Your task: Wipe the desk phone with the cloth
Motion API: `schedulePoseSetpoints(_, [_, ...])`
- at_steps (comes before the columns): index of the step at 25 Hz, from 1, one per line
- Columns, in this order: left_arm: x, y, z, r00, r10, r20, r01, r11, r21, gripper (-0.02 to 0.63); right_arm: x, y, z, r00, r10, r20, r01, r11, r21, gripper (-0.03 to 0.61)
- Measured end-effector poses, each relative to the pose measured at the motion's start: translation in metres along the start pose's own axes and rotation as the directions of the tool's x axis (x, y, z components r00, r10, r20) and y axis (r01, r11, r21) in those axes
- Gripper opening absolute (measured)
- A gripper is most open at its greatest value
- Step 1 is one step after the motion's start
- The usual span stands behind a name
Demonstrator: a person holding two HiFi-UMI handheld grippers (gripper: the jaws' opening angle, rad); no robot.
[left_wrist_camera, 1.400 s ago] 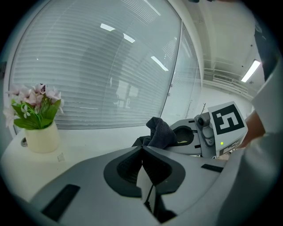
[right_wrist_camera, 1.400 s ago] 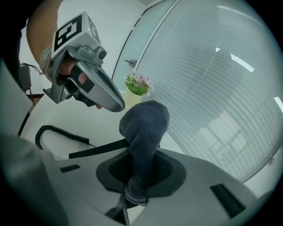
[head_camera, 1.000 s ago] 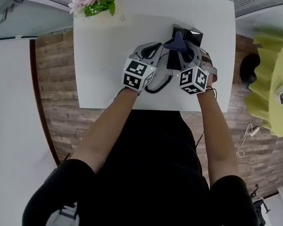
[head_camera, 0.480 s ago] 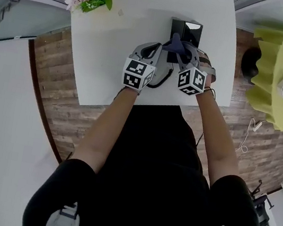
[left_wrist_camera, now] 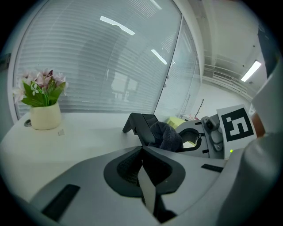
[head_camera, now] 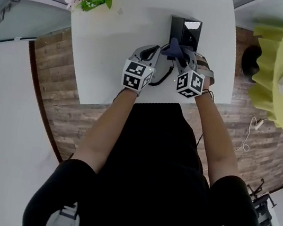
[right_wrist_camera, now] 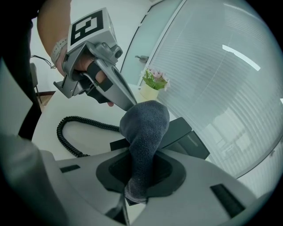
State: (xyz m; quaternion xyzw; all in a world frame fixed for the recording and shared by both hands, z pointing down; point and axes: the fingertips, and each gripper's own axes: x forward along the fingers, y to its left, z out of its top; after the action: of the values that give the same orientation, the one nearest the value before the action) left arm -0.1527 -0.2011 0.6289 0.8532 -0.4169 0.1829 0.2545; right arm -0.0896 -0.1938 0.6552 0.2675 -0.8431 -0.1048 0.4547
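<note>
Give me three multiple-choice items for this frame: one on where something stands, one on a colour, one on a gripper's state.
1. Where does the flower pot stand on the table?
A. At the far left corner, apart from the desk phone
B. On top of the desk phone
C. At the near edge, by the person

2. What colour is the cloth?
A. Yellow
B. Dark blue-grey
C. White

3. How is the right gripper?
A. Open and empty
B. Shut on the cloth
C. Shut with nothing between its jaws

Answers:
1. A: the head view shows the pot at the far left corner, with bare table between it and the phone.
2. B: both gripper views show it dark blue-grey.
3. B: the right gripper view shows the cloth pinched between the jaws.
</note>
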Motion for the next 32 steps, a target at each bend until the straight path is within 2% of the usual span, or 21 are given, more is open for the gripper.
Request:
schedulePoseSetpoints(12, [-0.005,-0.003,-0.013,0.999,-0.005,-0.032,0.006,1.0,0.007,0.011,-0.006,0.032,-0.011,0.998,0.058,-0.026,-0.058,0.998,-0.01,0.08])
schedulePoseSetpoints(19, [-0.01,-0.007,-0.005,1.0,-0.013,-0.018,0.013,1.0,0.017,0.011,-0.012,0.048,-0.017,0.995,0.095,-0.041,-0.095,0.996,0.0,0.081])
schedulePoseSetpoints(26, [-0.035,-0.011,0.019,1.0,-0.027,0.012,0.026,0.996,0.089,0.011,-0.053,0.026,0.001,0.998,0.046,0.046,-0.05,0.994,0.092,0.081])
schedulePoseSetpoints(32, [-0.064,-0.033,0.05,0.997,-0.067,0.048,0.057,0.981,0.184,0.011,-0.1,-0.004,0.026,0.988,-0.007,0.151,-0.027,0.974,0.224,0.081])
